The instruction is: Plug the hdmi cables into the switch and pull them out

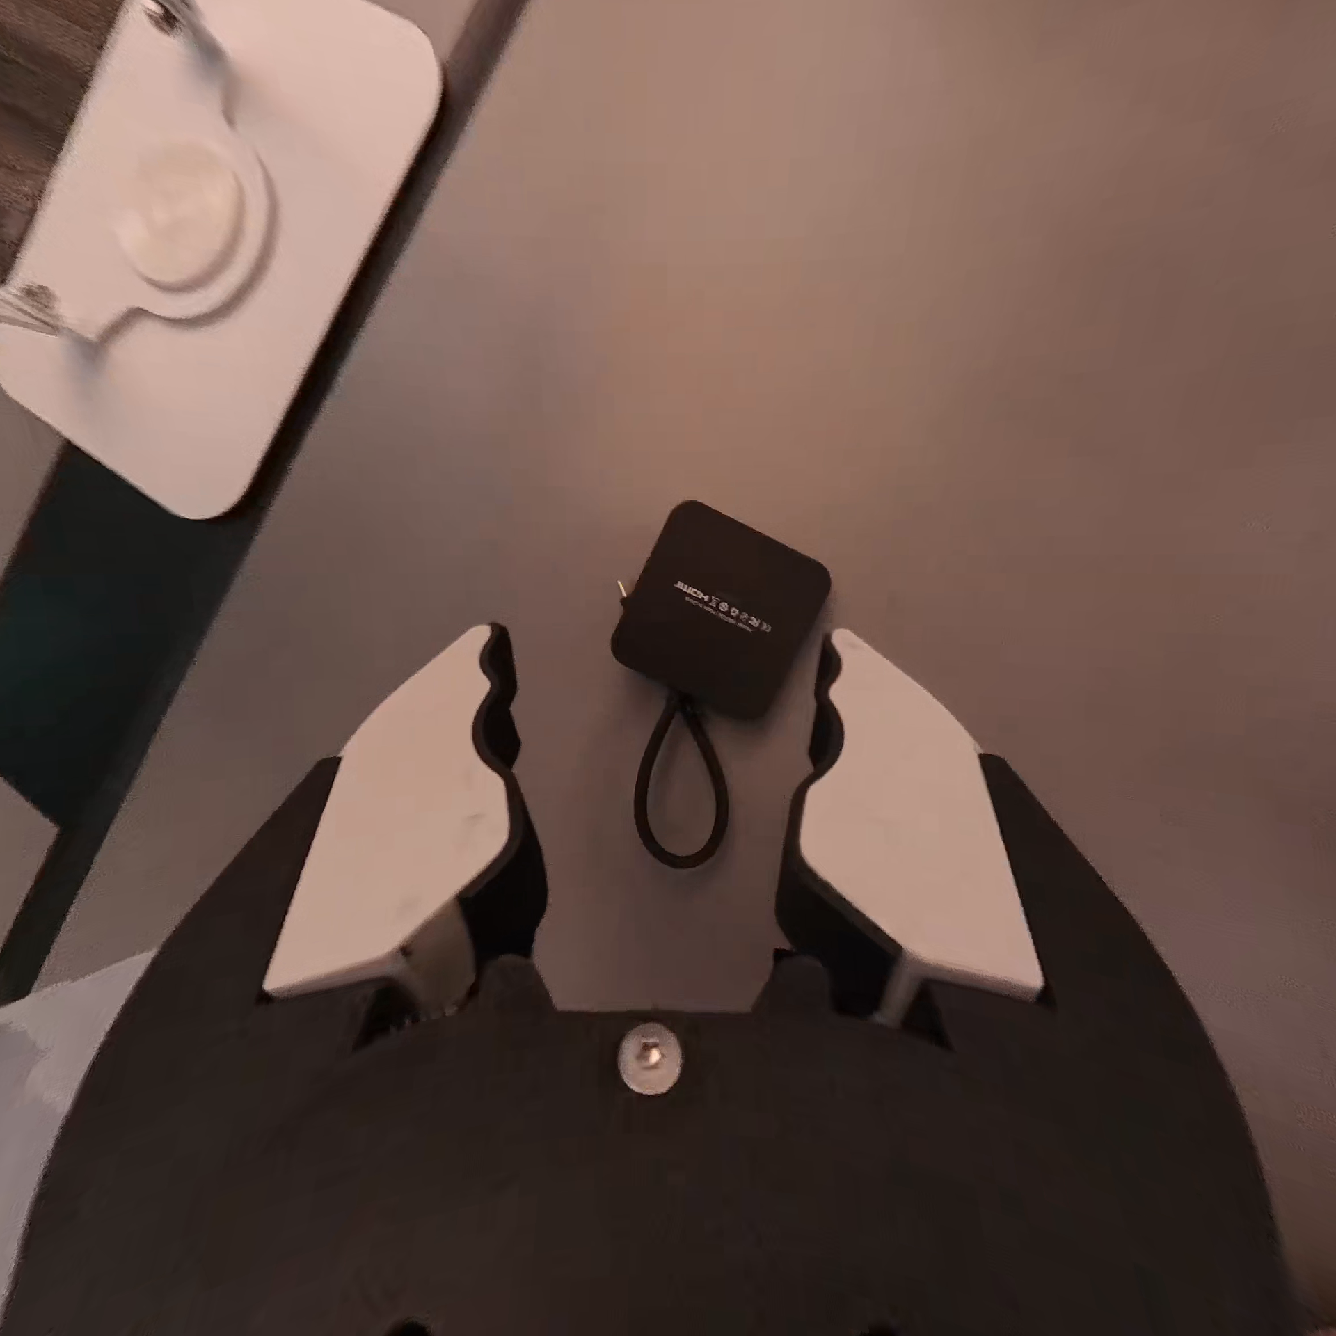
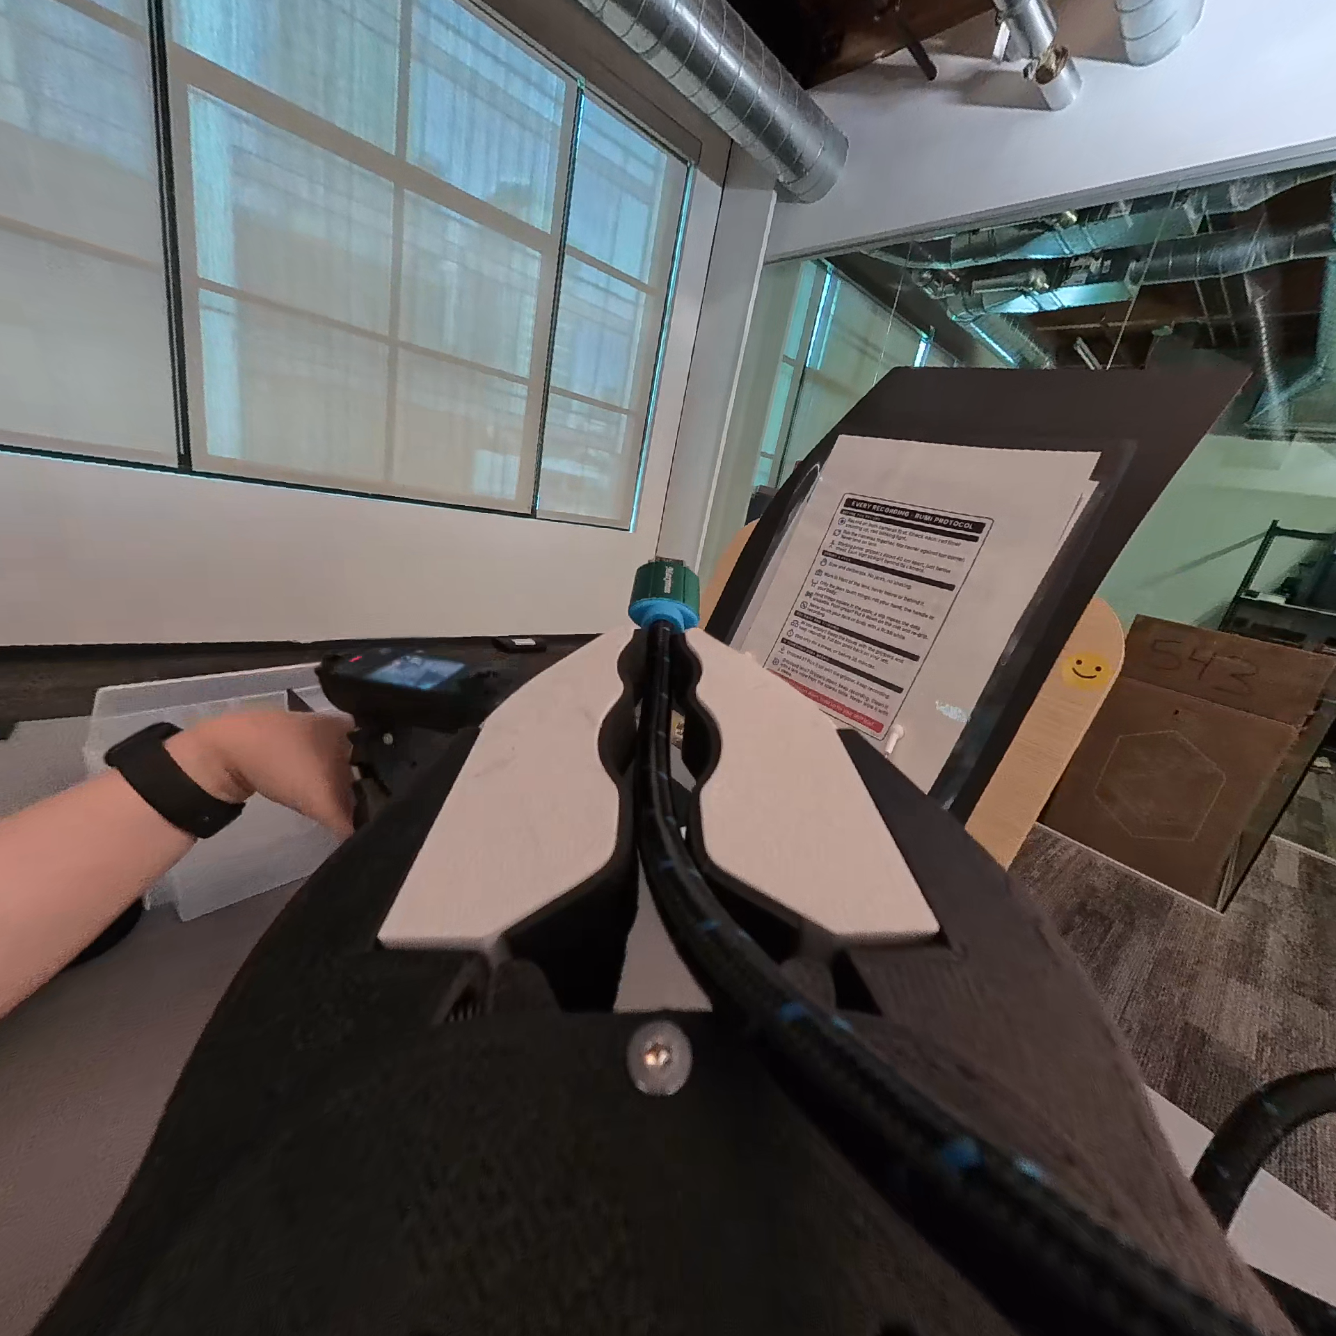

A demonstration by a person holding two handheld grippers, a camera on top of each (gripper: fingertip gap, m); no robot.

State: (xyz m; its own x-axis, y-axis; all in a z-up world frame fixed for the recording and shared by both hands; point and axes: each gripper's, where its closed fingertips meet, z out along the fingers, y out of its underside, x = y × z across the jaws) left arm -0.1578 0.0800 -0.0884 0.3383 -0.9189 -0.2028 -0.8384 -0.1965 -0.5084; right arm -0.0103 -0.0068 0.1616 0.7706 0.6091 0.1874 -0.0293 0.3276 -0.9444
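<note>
In the left wrist view a small black square HDMI switch (image 1: 721,609) lies flat on the grey table, with a short black cable loop (image 1: 679,784) trailing toward me. My left gripper (image 1: 669,643) is open and hovers over it, fingers either side of the switch's near edge. In the right wrist view my right gripper (image 2: 659,636) is shut on a black braided HDMI cable (image 2: 661,781), held up in the air. Its green and blue plug (image 2: 664,594) sticks out past the fingertips. The cable runs back to the lower right.
A white monitor stand base (image 1: 195,246) sits at the table's back left edge. In the right wrist view a person's hand with a black wristband (image 2: 217,781) holds the other gripper (image 2: 405,687). A black board with a printed sheet (image 2: 940,600) leans at right, and cardboard boxes (image 2: 1193,759) stand beyond.
</note>
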